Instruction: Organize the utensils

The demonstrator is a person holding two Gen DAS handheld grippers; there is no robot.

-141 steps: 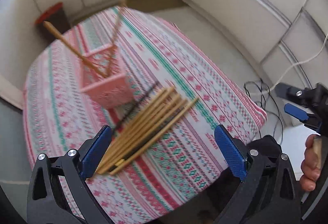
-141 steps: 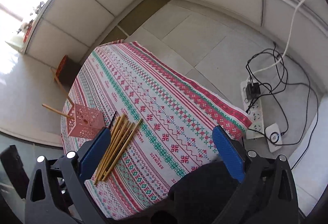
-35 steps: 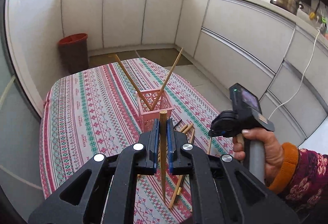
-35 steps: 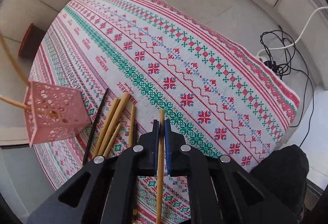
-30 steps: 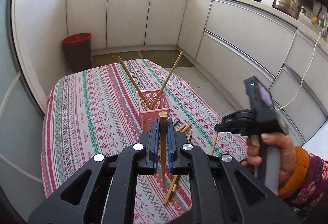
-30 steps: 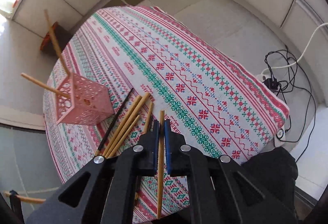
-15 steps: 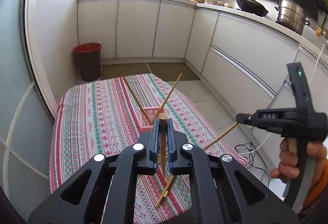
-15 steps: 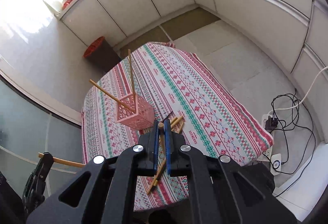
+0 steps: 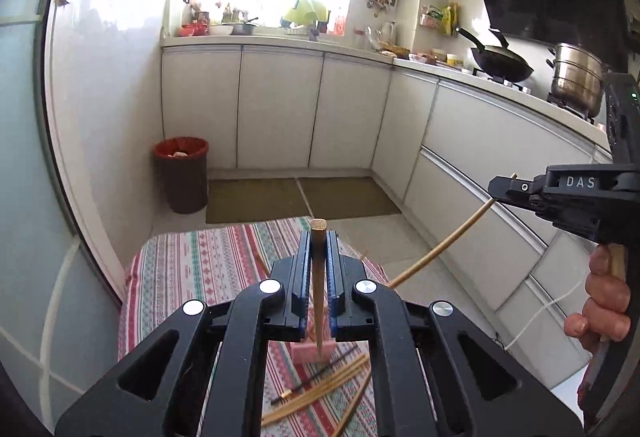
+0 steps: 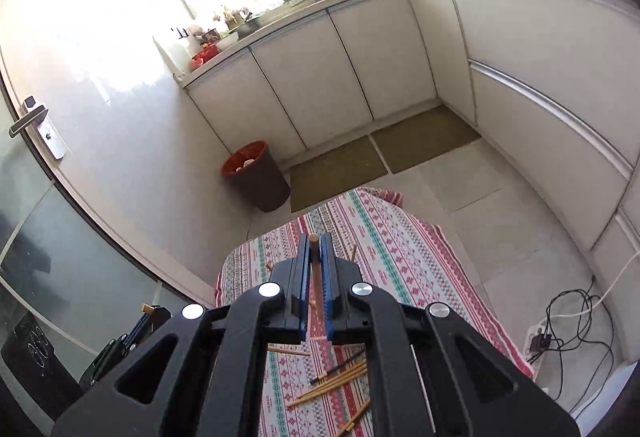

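Both grippers are clamped on a chopstick each: the left gripper [image 9: 319,275] holds its chopstick [image 9: 318,277] near-upright above the pink basket [image 9: 310,351] mid-bench; the right gripper [image 10: 315,277] holds its chopstick [image 10: 315,277] off toward the bench's right edge, so left is nearer

We see the table [image 9: 192,269] before the corner of the cabinets [image 9: 280,109], with the bin [image 9: 182,179] at the wall to its left and two floor mats [image 9: 304,197] between table and cabinets. On the table, the utensil basket [image 9: 310,353] stands just behind the loose chopsticks [image 9: 320,393]. The wok [image 9: 500,65] and steamer pot [image 9: 576,79] sit on the counter to the right.
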